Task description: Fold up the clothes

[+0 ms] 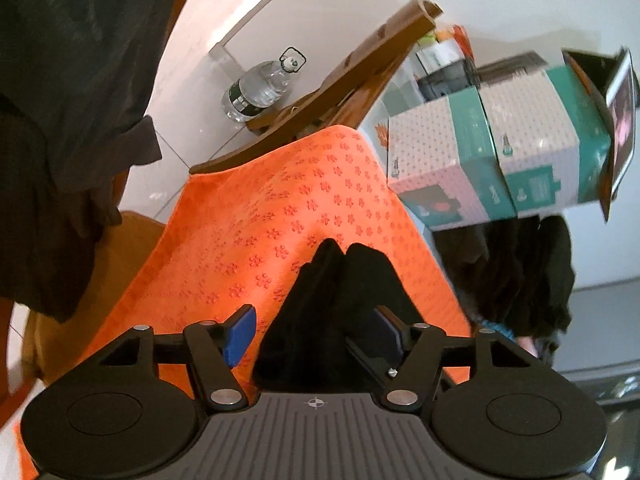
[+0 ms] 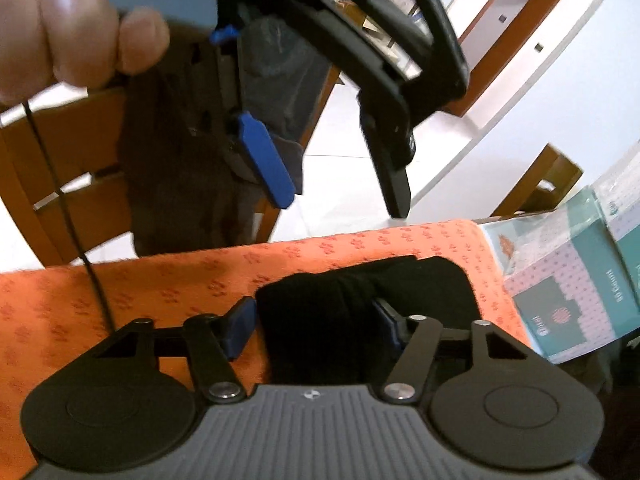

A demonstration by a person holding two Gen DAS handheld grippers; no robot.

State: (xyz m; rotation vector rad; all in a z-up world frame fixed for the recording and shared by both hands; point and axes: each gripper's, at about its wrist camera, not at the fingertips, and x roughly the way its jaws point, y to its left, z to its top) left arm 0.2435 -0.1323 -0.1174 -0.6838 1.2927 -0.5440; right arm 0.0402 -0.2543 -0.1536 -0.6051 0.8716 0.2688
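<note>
A black garment (image 1: 332,304) lies bunched on an orange patterned cloth (image 1: 256,216). My left gripper (image 1: 314,336) is open, with the black fabric lying between its blue pads (image 1: 240,336). In the right wrist view the black garment (image 2: 352,304) lies folded on the orange cloth (image 2: 120,304). My right gripper (image 2: 314,326) is open around its near edge. The left gripper (image 2: 340,192) hangs above it, jaws apart and empty, held by a hand (image 2: 72,28).
A dark grey garment (image 1: 68,120) hangs over a wooden chair at the left. A water bottle (image 1: 260,88) lies on the white floor. Pink and teal boxes (image 1: 500,148) stand at the right, with dark clothes (image 1: 520,272) below them.
</note>
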